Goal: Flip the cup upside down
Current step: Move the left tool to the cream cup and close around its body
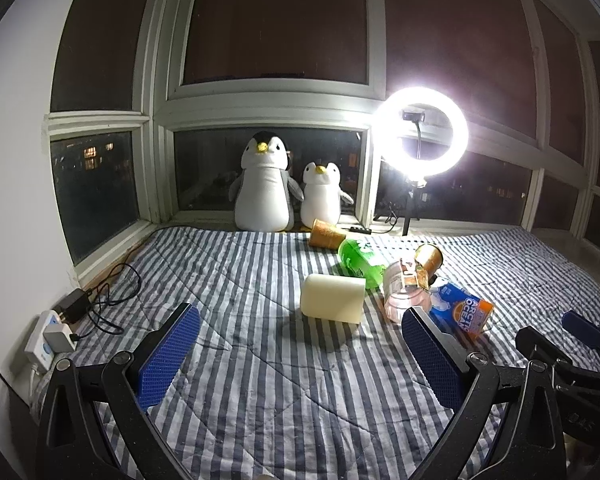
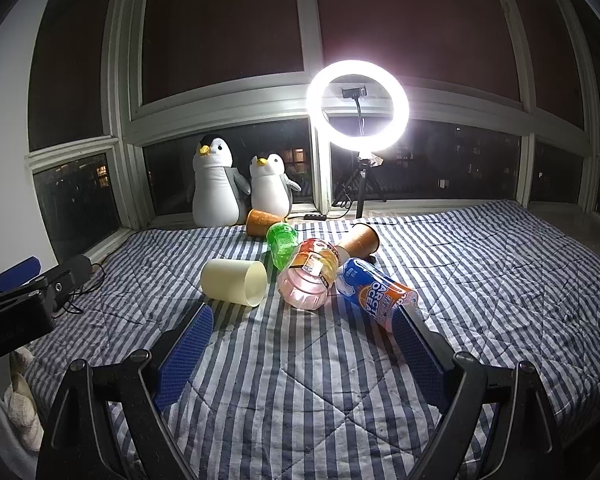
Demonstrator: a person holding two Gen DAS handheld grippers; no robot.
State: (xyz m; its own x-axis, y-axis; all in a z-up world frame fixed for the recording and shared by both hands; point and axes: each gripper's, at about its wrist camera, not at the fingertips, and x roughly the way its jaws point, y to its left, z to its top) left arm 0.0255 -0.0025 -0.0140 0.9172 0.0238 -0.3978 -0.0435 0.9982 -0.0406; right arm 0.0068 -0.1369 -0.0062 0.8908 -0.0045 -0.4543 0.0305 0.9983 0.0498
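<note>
Fingers (image 1: 168, 354) of both grippers spread, empty; cream cup (image 1: 332, 298) on its side ahead, untouched. Grasp and flip all left.

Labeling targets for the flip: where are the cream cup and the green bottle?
cream cup (image 2: 232, 284): right wrist view, on its side wall.
green bottle (image 2: 281, 245): right wrist view, mid-body.

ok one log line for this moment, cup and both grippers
cream cup: on its side on striped blanket, untouched | left gripper: open, empty, facing cup | right gripper: open, empty | flip: not begun
</note>
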